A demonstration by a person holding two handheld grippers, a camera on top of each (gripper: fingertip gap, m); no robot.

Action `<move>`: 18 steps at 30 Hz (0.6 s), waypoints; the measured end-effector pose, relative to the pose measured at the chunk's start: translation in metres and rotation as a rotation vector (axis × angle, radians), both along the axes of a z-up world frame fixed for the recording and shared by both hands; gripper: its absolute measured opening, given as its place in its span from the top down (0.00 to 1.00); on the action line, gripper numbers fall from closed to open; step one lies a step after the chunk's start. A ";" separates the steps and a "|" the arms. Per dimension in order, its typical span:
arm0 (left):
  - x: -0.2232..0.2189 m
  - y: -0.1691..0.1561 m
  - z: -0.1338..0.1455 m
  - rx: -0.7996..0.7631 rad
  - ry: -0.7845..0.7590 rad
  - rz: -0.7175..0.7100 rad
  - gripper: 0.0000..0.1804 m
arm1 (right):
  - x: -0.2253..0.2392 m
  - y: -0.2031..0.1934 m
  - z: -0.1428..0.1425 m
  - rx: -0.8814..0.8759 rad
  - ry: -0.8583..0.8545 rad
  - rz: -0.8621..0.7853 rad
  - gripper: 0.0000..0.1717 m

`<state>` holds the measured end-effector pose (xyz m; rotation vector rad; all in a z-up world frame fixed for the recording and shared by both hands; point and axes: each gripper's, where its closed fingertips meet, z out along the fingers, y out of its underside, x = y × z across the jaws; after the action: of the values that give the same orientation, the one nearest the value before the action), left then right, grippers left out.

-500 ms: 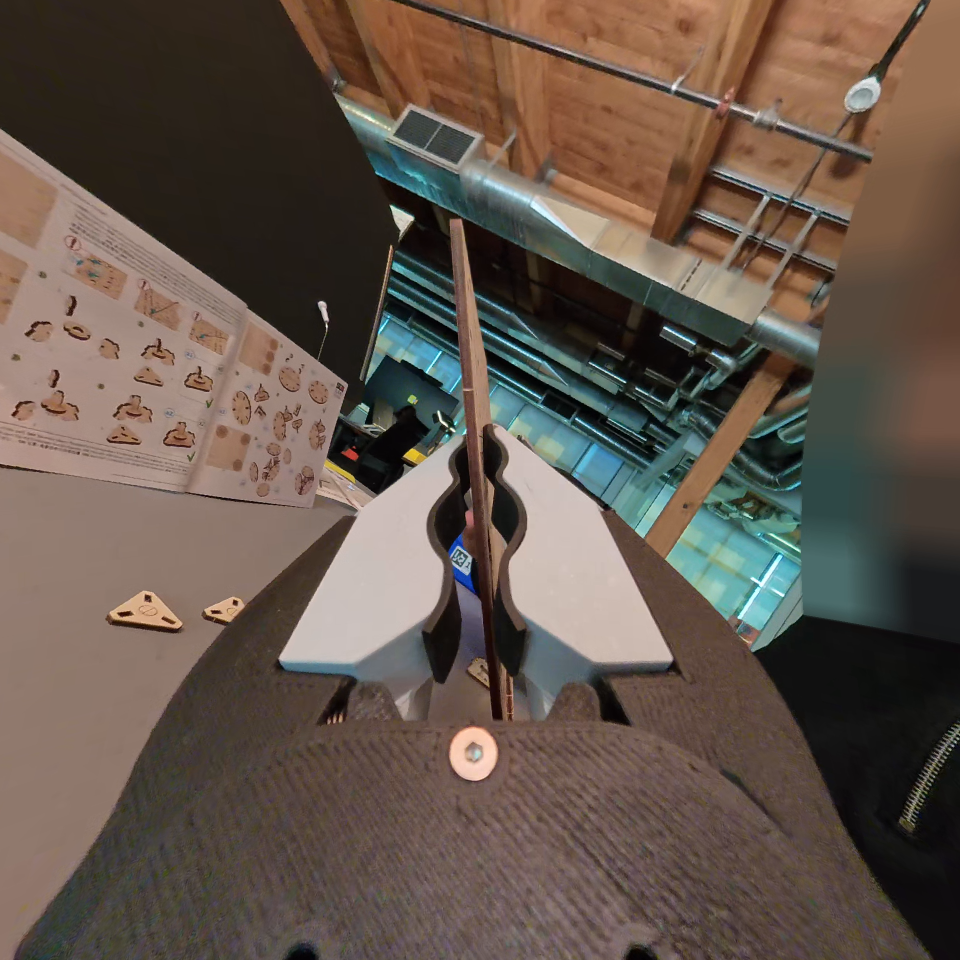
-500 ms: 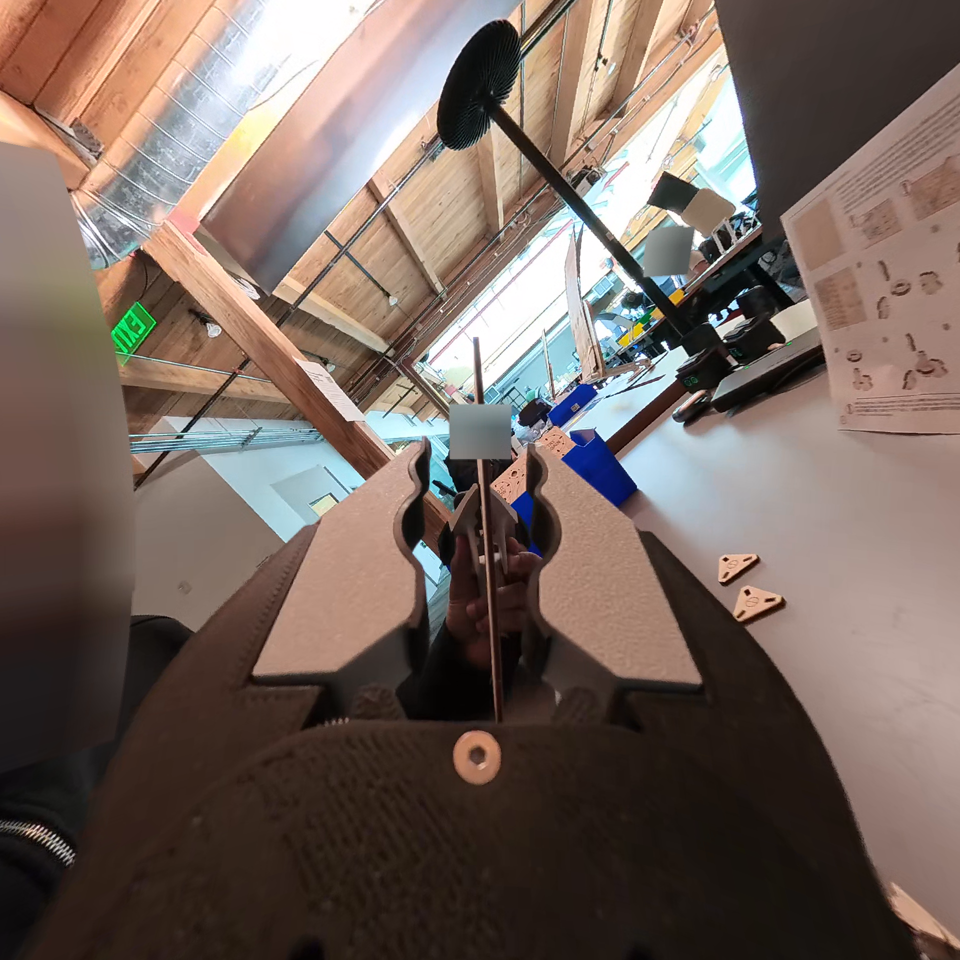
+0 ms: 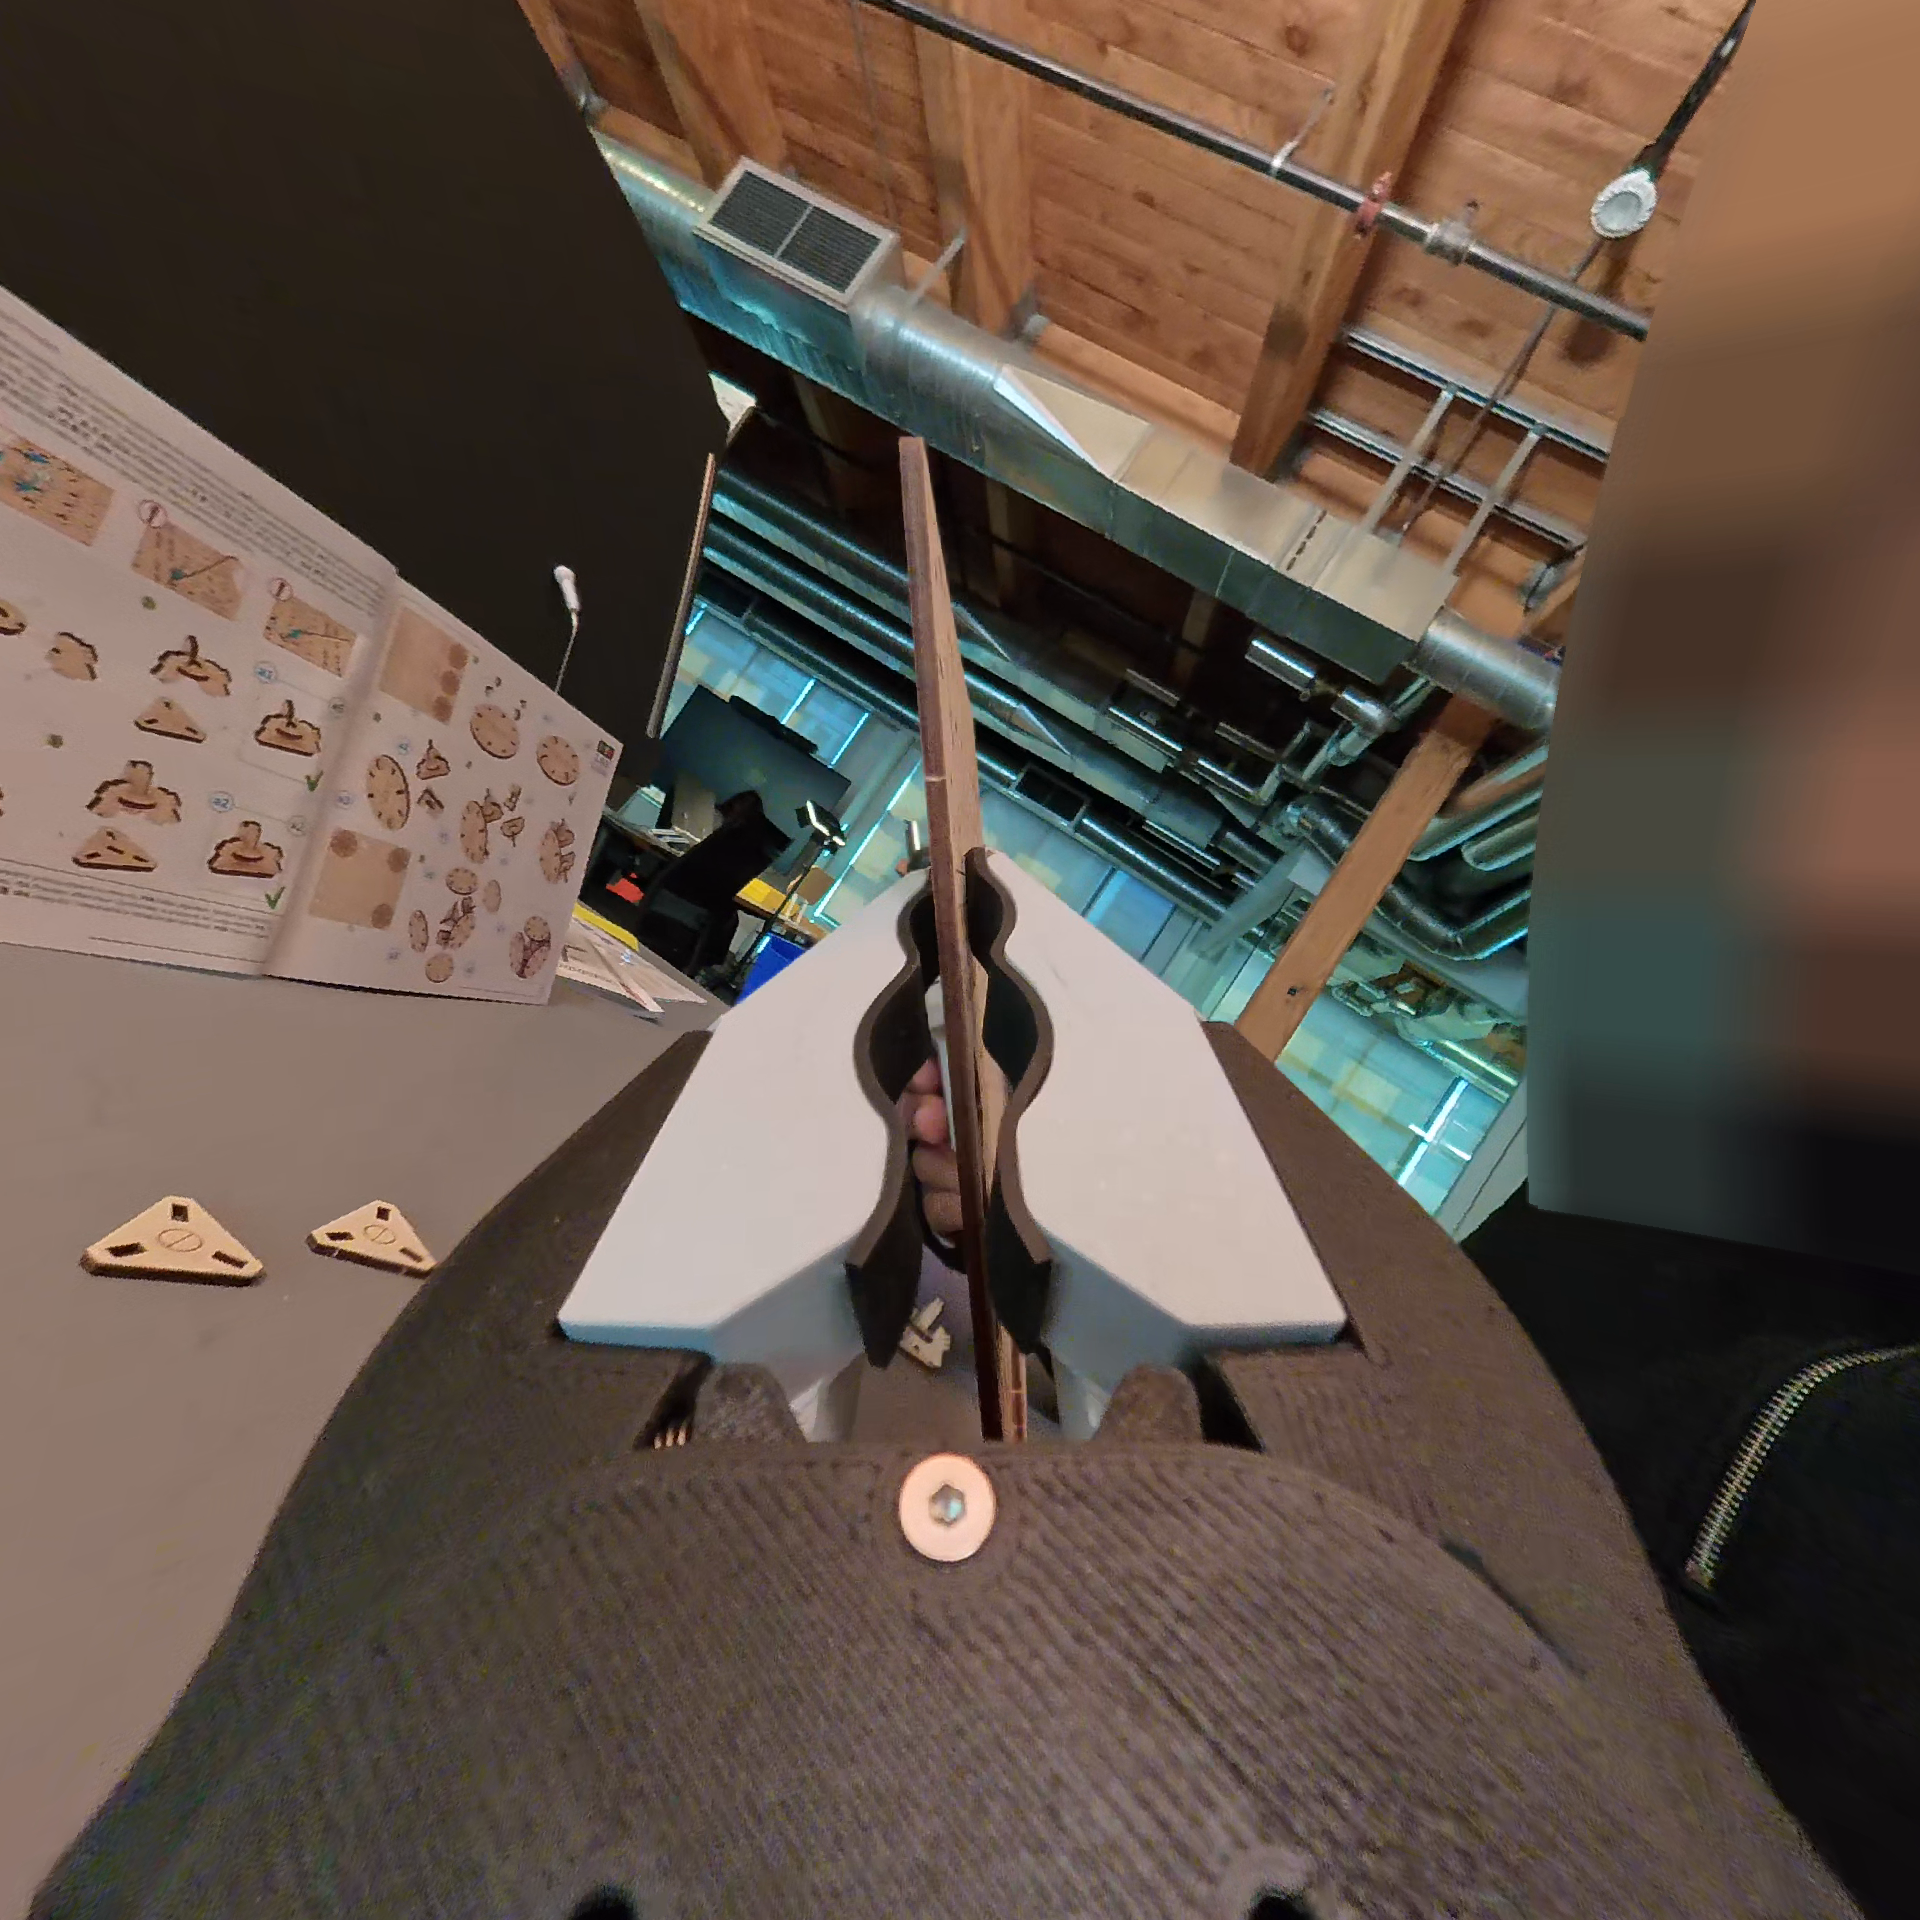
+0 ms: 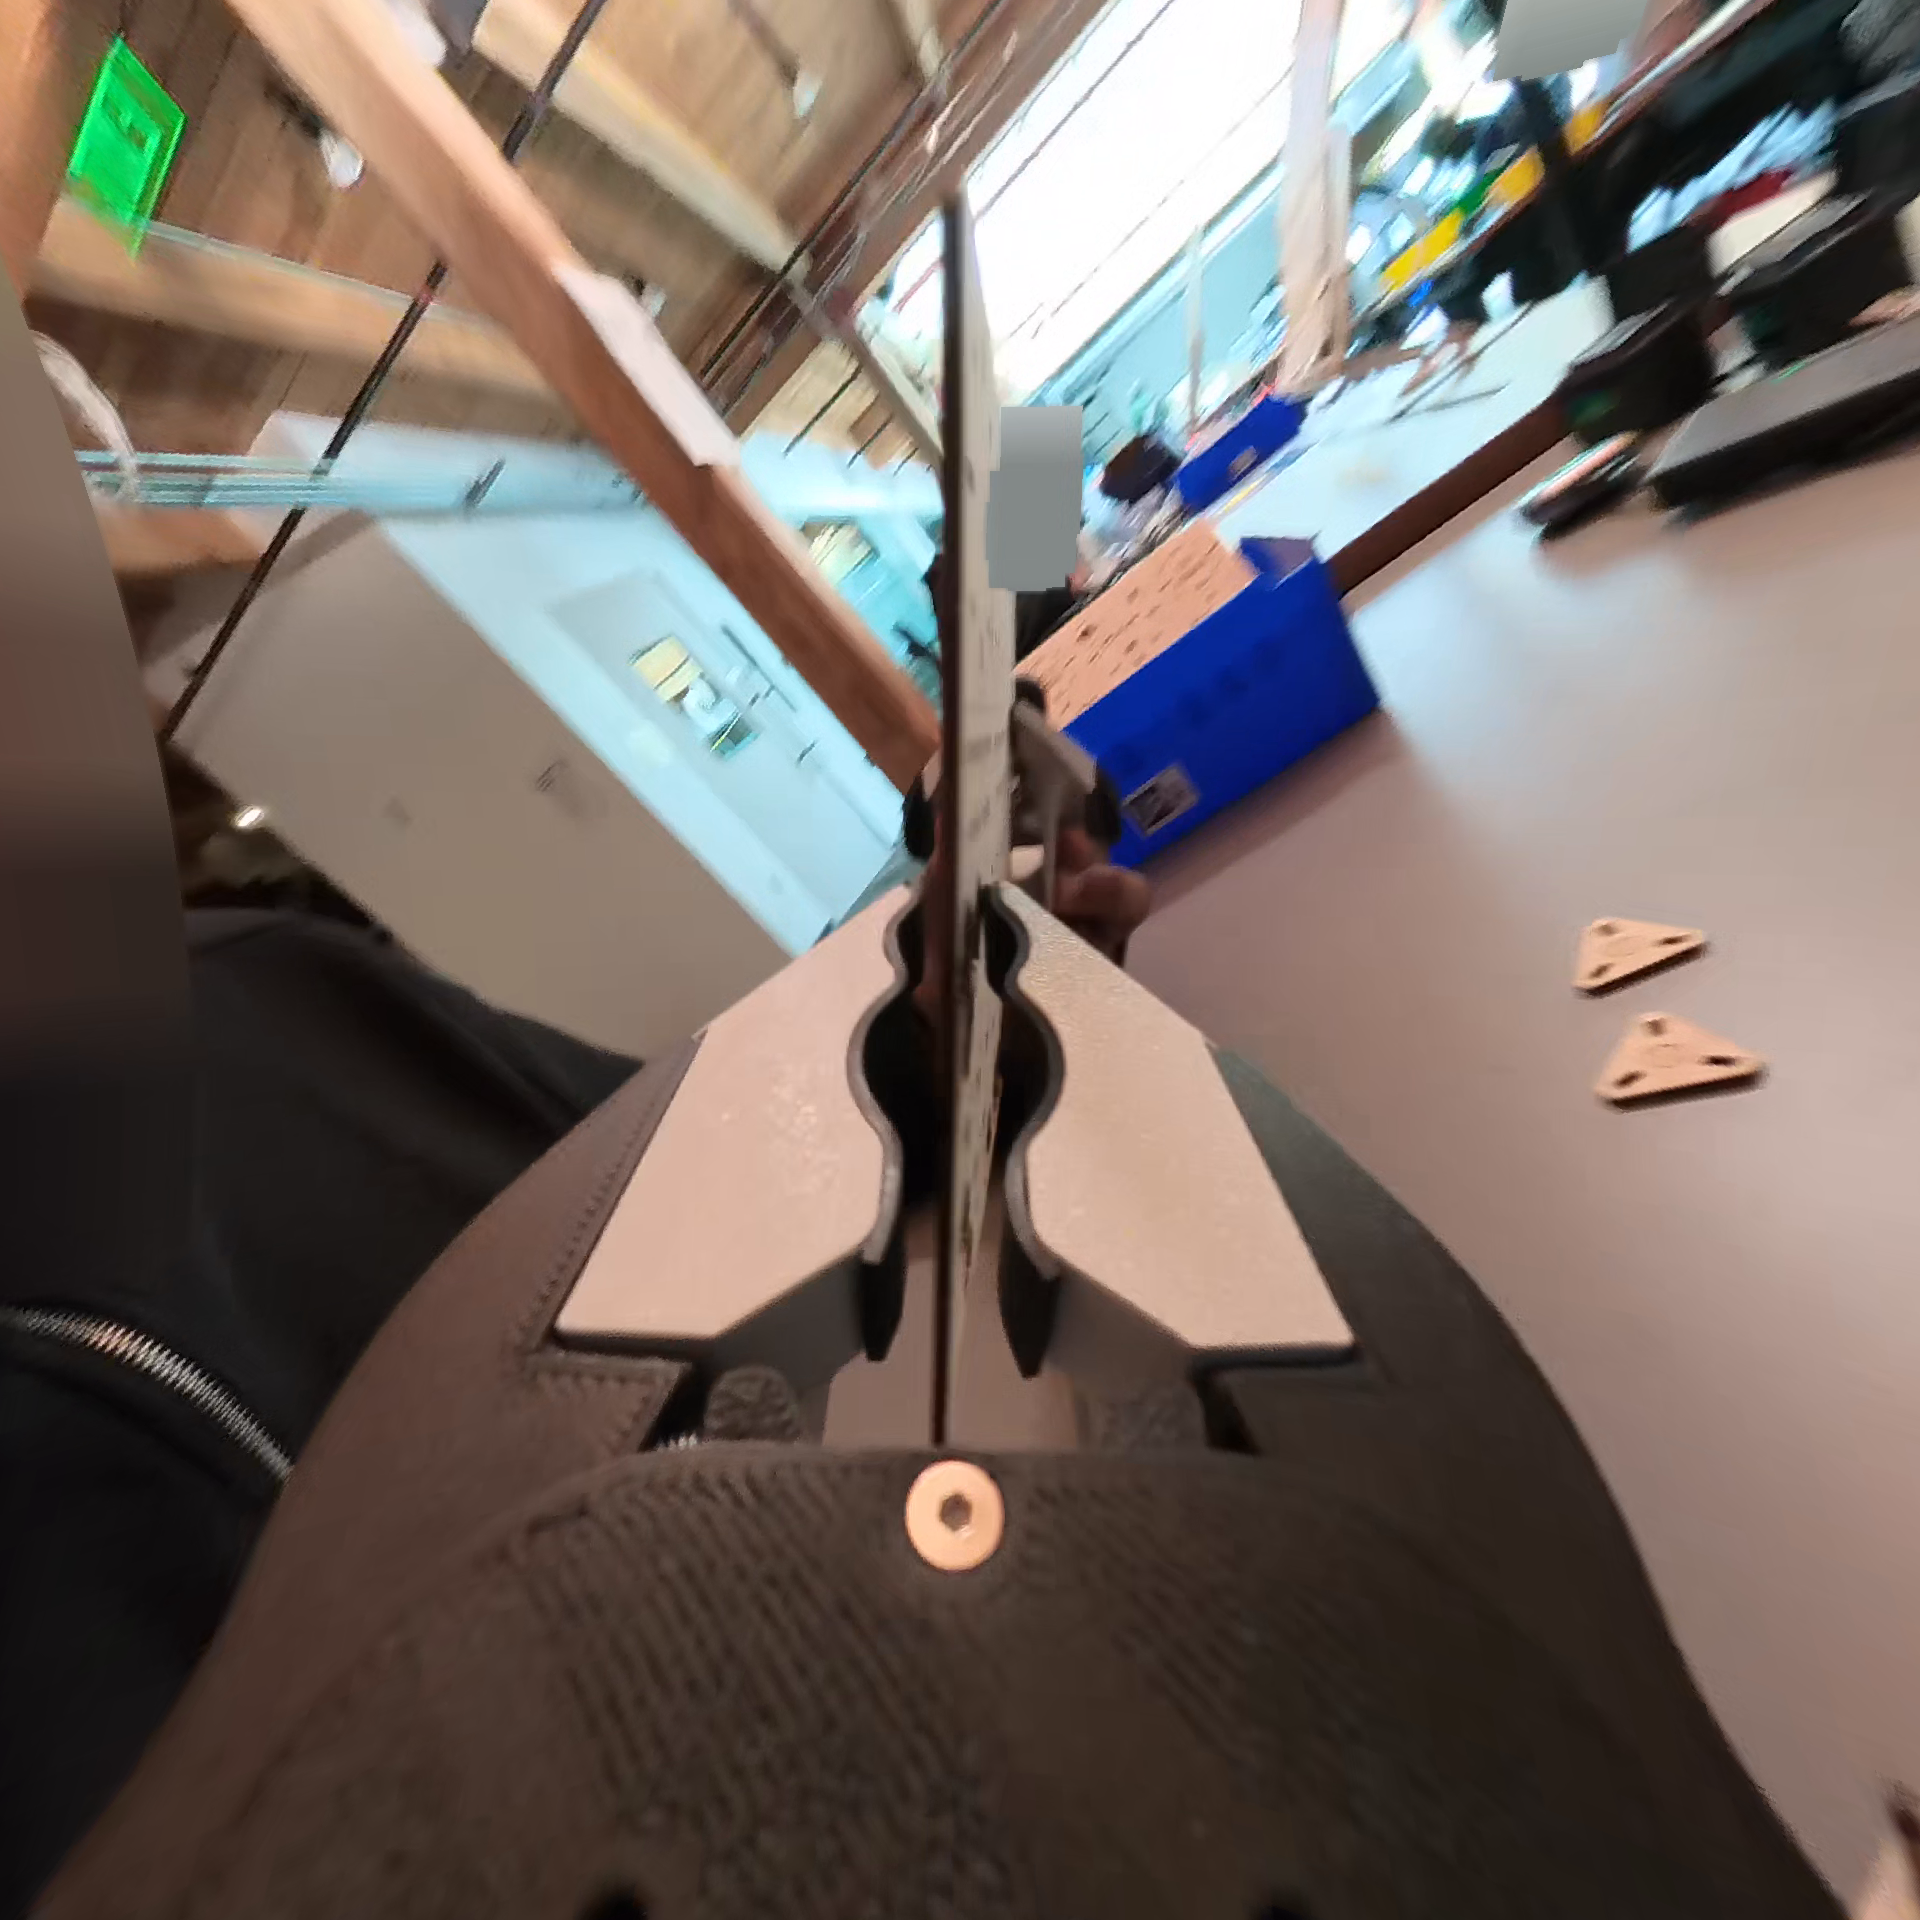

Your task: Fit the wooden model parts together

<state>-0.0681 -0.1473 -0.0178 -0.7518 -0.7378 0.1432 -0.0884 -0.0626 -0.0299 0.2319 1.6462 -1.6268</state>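
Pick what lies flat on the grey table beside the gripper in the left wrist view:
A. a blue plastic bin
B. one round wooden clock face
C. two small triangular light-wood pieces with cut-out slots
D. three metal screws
C: two small triangular light-wood pieces lie side by side on the grey table, left of the left gripper, which is shut on a thin wooden sheet held edge-on.

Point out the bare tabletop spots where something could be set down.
Bare grey table lies nearer than the two triangular wooden pieces, and between them and the blue bin. Crowded: the far right edge with dark devices, and where the open instruction sheet stands.
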 end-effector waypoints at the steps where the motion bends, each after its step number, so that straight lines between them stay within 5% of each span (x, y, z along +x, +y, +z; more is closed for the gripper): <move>1: 0.001 0.000 0.001 0.003 0.004 -0.006 0.97 | 0.003 -0.001 -0.002 0.008 -0.002 0.019 0.97; 11: 0.001 0.005 0.002 -0.065 0.037 0.080 0.97 | -0.003 0.000 -0.006 0.044 -0.023 -0.013 1.00; 18: 0.000 -0.004 0.003 -0.035 0.048 0.145 0.81 | -0.032 0.014 0.009 -0.046 -0.114 -0.134 1.00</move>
<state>-0.0686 -0.1514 -0.0148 -0.7261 -0.7458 0.3053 -0.1202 -0.0486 -0.0207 0.4114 1.5338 -1.7162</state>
